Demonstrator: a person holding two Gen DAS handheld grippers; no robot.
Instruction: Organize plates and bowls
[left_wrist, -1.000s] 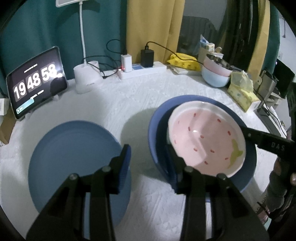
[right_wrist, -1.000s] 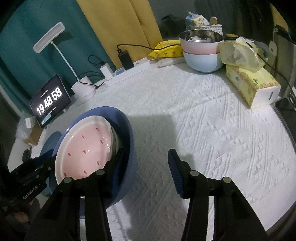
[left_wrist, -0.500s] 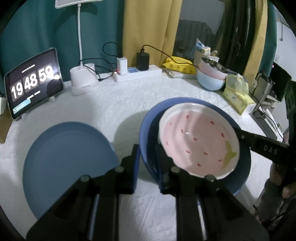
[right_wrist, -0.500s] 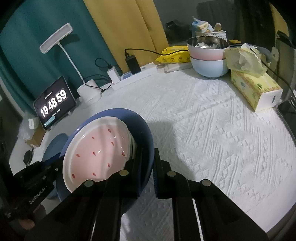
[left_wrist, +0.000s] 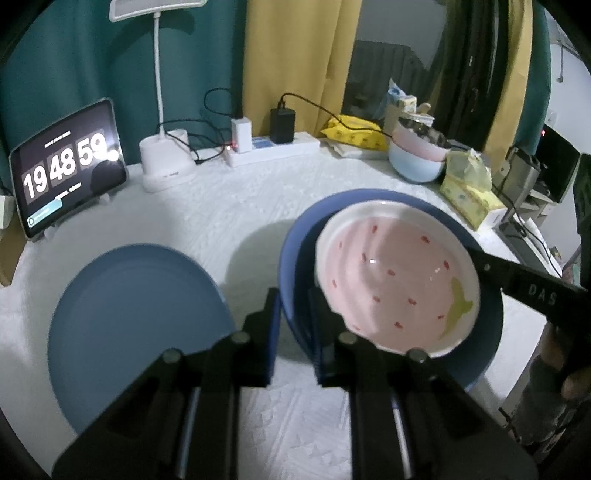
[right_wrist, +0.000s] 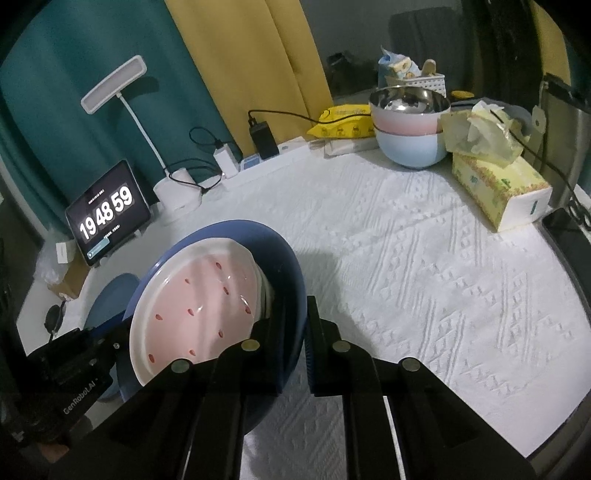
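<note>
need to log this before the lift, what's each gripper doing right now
Left gripper: shut on the rim of the dark blue bowl, which holds the pink plate.
Right gripper: shut on the same bowl's opposite rim.

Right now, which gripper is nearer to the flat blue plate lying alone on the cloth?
Left. The left gripper grips the blue bowl's rim beside that plate; the right gripper holds the opposite rim.
</note>
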